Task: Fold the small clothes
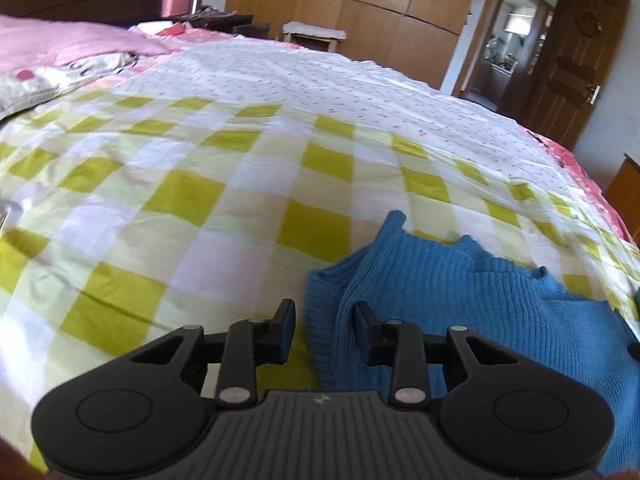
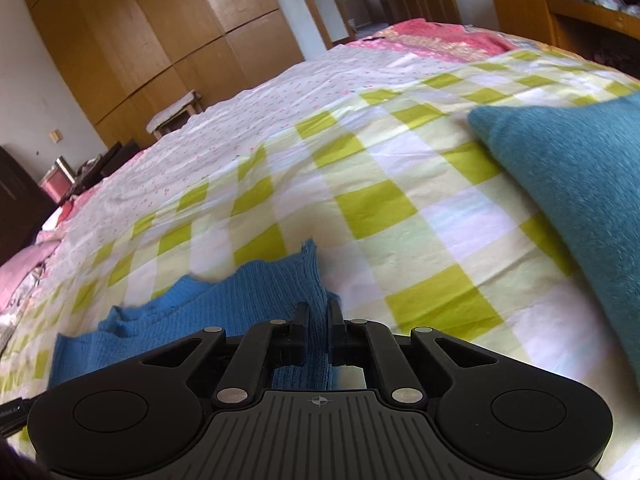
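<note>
The blue sweater (image 1: 460,300) lies rumpled on the checked bedspread (image 1: 180,200). The right gripper (image 2: 319,332) is clenched on its ribbed edge; the left gripper (image 1: 325,334) straddles another edge, jaws apart. Next, the left must pinch before lifting.

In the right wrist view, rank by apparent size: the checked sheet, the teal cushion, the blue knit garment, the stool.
1. checked sheet
2. teal cushion
3. blue knit garment, cut off by the gripper
4. stool, farthest from the camera, so unsure

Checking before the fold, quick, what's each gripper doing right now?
Left gripper: open, blue knit garment edge between its fingers, not pinched.
Right gripper: shut on the blue knit garment.
</note>
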